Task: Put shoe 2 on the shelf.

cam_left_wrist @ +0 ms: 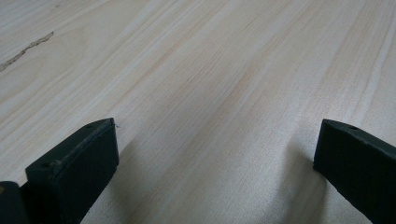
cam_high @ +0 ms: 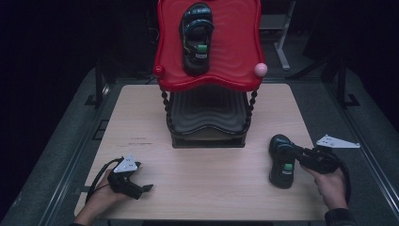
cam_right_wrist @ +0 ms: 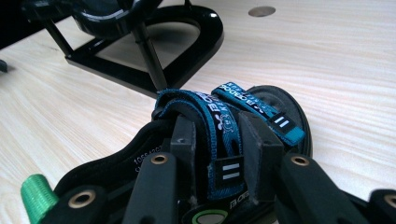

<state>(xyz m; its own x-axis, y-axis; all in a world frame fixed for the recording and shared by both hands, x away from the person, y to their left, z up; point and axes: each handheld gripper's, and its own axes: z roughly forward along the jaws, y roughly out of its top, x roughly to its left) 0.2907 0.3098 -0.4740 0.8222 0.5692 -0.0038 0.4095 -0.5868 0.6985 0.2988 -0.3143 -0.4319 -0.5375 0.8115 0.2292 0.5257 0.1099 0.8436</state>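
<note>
**Right gripper clamping on sandal strap; left gripper idling open**

High view: A pale wood-grain table (cam_high: 207, 188) is carrying a two-tier stand, its glossy red wavy-edged top tray (cam_high: 235, 47) sitting over a dark ribbed lower tray (cam_high: 207, 117) on twisted black posts. One black sandal (cam_high: 196, 37) with teal straps is lying on the red tray. A second sandal (cam_high: 281, 162) is lying on the table right of the stand's base, toe pointing away from the person. The right gripper (cam_high: 297, 154) is reaching in from the sandal's right side, touching its upper. The left gripper (cam_high: 147, 188) is resting near the table's front left corner, well apart from both sandals. A white hinge-like plate (cam_high: 338, 142) is lying by the table's right edge.

Left gripper view: The matte black jaws are standing wide apart, with bare wood grain between them.

Right gripper view: The jaws are pinching a woven teal strap (cam_right_wrist: 219, 135) of the sandal on the table, pads pressing on either side. The rubbery black sole and a ribbed green tab (cam_right_wrist: 35, 196) are showing below. The stand's glossy black base (cam_right_wrist: 154, 51) is sitting beyond.
</note>
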